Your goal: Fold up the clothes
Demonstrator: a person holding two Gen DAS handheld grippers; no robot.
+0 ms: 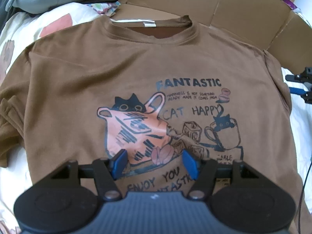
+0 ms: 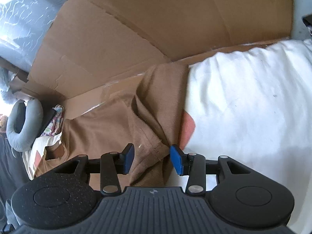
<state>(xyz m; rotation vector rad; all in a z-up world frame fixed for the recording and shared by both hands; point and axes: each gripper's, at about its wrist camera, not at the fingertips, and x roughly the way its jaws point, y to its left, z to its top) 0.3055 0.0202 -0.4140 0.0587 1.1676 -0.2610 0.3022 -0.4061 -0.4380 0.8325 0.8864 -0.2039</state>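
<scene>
left view: T-shirt [image 1: 81, 74] print | right view: sleeve [image 2: 154, 120] between right tool [image 2: 152, 159]

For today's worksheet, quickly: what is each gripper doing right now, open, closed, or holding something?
Left gripper: open above the brown T-shirt, holding nothing.
Right gripper: open, the sleeve lying between its jaws, not gripped.

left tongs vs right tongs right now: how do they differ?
Left tongs hang over the printed chest of the brown T-shirt, where the cloth lies flat; right tongs straddle a bunched sleeve edge beside the white bedding. Left blue pads stand wider apart than the right ones. Cloth rises between the right pads, not the left. Shared: both open, both angled down at the shirt.
</scene>
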